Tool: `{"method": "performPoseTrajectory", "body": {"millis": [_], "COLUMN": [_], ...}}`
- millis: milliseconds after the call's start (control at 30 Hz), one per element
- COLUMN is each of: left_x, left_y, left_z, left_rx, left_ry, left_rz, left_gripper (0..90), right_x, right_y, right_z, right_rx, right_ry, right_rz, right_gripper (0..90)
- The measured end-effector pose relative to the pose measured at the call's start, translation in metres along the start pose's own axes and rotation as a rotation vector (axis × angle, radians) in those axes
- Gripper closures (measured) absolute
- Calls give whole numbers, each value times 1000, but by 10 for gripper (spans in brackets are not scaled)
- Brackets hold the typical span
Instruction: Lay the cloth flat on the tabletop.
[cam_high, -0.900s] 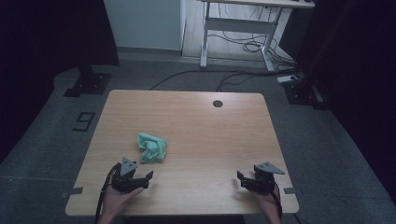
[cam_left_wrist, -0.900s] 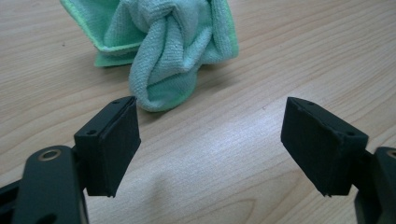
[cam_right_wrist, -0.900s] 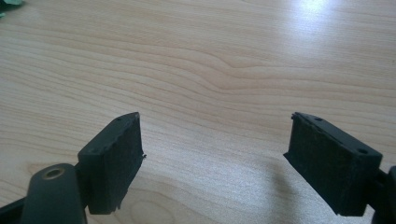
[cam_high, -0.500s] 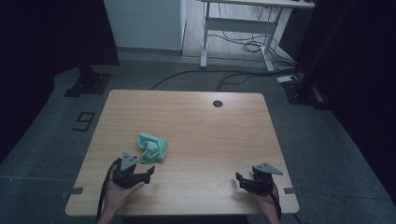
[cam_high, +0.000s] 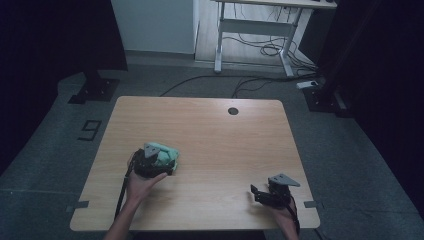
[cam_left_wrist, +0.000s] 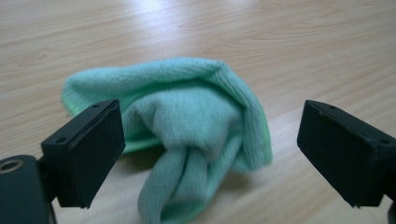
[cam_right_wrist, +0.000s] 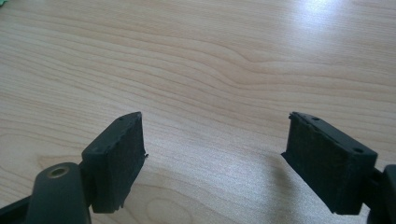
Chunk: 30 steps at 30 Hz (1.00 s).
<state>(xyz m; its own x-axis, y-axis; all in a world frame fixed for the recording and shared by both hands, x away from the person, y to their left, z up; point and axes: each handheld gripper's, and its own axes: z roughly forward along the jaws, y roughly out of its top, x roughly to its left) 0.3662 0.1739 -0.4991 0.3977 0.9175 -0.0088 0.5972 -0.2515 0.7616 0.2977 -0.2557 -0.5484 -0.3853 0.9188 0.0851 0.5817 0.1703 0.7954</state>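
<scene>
We've got the left gripper (cam_high: 159, 162) reaching out from the left hand (cam_high: 141, 183), forearm angled up from the bottom edge, and in the left gripper view its two black jaws stand wide apart, pads pressing on nothing. Over on the other side the right gripper (cam_high: 261, 192) sits low in the right hand (cam_high: 283, 213), pointing leftward, and the right gripper view shows its jaws spread wide too, nothing between them.

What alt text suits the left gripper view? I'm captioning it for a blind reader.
A crumpled mint-green cloth lies on a light wooden table, seen close up between the open black tongs of the left gripper, whose pads stand apart from the fabric.
</scene>
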Motion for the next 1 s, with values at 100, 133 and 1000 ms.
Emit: {"method": "performPoseTrajectory", "body": {"millis": [100,133,1000], "left_x": [0,0,-14], "left_y": [1,1,10], "left_z": [15,15,-27], "left_rx": [46,46,-72], "left_ry": [15,15,-166], "left_rz": [-1,-1,43], "left_gripper": [94,126,673], "right_x": [1,1,0], "right_y": [1,1,0], "right_z": [-1,-1,1], "right_rx": [-4,-4,-2], "right_ry": [1,1,-1], "right_rz": [-7,-7,4], "right_gripper": [199,199,219]}}
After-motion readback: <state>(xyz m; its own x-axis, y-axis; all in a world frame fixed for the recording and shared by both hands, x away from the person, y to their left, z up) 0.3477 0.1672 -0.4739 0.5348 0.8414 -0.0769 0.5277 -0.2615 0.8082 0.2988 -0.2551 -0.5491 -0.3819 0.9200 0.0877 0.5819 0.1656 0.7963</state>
